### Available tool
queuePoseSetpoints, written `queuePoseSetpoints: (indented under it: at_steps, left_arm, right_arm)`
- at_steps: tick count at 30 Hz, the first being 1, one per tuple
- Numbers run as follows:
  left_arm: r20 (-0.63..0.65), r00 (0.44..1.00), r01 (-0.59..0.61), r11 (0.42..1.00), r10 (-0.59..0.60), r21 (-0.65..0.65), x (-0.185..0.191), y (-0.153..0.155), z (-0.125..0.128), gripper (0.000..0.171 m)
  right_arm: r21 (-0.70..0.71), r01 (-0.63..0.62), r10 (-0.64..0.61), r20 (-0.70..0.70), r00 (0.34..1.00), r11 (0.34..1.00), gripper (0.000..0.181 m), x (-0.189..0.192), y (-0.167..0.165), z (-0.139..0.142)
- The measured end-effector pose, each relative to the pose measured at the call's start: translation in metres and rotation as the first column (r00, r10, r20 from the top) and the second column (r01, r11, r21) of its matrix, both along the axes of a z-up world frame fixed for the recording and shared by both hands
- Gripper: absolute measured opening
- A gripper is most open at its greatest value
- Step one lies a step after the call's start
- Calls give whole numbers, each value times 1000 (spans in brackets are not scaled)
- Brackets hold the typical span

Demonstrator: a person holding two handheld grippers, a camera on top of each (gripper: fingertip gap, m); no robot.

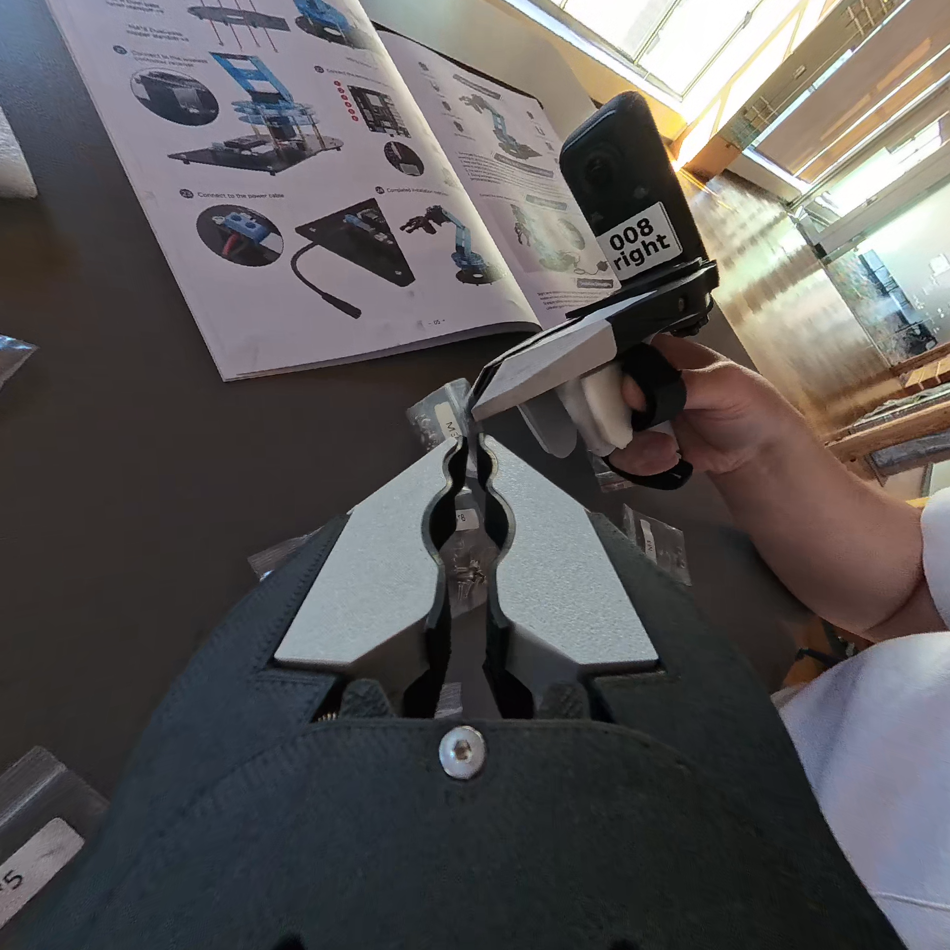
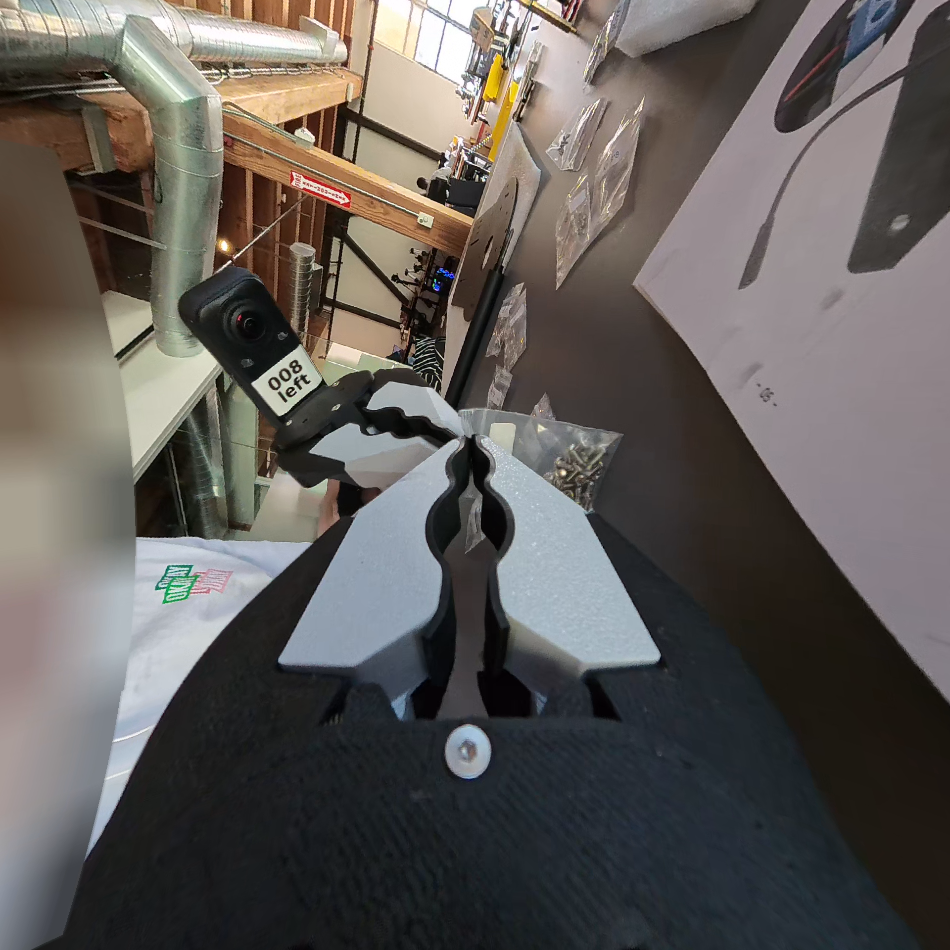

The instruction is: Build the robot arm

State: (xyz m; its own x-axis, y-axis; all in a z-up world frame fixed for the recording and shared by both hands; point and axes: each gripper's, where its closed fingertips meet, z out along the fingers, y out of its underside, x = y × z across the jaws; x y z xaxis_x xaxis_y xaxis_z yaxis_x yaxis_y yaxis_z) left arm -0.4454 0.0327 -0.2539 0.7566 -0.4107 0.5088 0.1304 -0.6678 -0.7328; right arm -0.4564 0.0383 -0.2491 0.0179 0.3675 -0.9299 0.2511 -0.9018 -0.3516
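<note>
1. my left claw (image 1: 470, 442) and right claw (image 2: 470, 442) both pinch the top edge of one clear bag of screws (image 2: 576, 462), jaws nearly closed.
2. the bag hangs just above the dark bench (image 2: 694, 462), beside the open manual (image 1: 308, 205), held taut between the two grips.

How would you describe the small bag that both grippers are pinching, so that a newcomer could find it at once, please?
Start at the open instruction booklet on the dark table. Just below its bottom edge, the left gripper and right gripper meet tip to tip on one clear plastic bag of screws. Unlike the other small bags lying flat nearby, it is held up between both grippers.
</note>
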Motion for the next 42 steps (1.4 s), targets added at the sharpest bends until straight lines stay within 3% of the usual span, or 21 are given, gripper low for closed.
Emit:
queuePoseSetpoints:
  at_steps: [15, 18, 24, 33, 42]
  left_arm:
    - [176, 984, 25, 1000, -23, -9, 0, 2, 6, 4]
    - [131, 991, 20, 1000, -23, 21, 0, 4, 7, 17]
    - [-20, 999, 33, 998, -32, 61, 2, 5, 2, 5]
    - [123, 992, 43, 999, -43, 7, 1, 1, 2, 0]
    - [19, 1000, 15, 996, -16, 83, 3, 4, 6, 0]
  right_arm:
    - [-66, -31, 28, -46, 999, 997, 0, 4, 1, 1]
    - [-62, -33, 31, -41, 999, 998, 0, 2, 0, 0]
    - [-21, -34, 33, -13, 999, 999, 0, 4, 1, -4]
    - [18, -54, 54, -1, 999, 998, 0, 5, -2, -3]
    - [4, -13, 13, 72, 997, 1000, 6, 7, 0, -5]
